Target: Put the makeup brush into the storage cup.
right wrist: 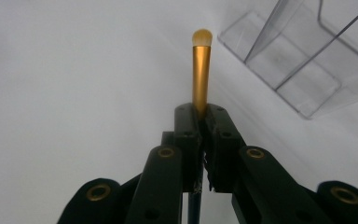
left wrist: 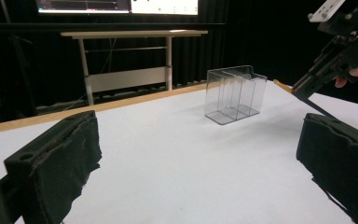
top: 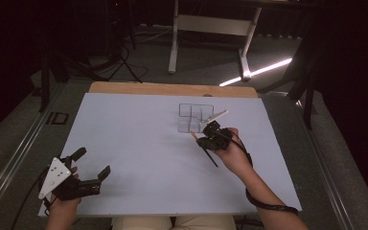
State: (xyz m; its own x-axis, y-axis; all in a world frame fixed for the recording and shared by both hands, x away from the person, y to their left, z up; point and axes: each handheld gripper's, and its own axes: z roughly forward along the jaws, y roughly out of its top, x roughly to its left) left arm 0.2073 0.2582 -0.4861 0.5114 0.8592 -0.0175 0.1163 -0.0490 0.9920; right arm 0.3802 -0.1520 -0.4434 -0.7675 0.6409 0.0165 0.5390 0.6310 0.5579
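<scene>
1. Pencil, gold-barrelled with a rounded pale end, is pinched between the pressed-together fingers of the right gripper; a thin dark length of it juts out behind the fingers toward 5 o'clock in the high view.
2. In the right gripper view the gold end points toward 12 o'clock, above the white desk, with the clear organizer at about 2 o'clock from it.
3. Seen from above, the clear organizer, a box with several compartments, stands on the desk just beyond the right gripper, at roughly 11 o'clock from it.
4. Left gripper sits at the desk's near left corner, about 8 o'clock from the organizer and well apart from it.
5. Its fingers are spread wide with nothing between them.
</scene>
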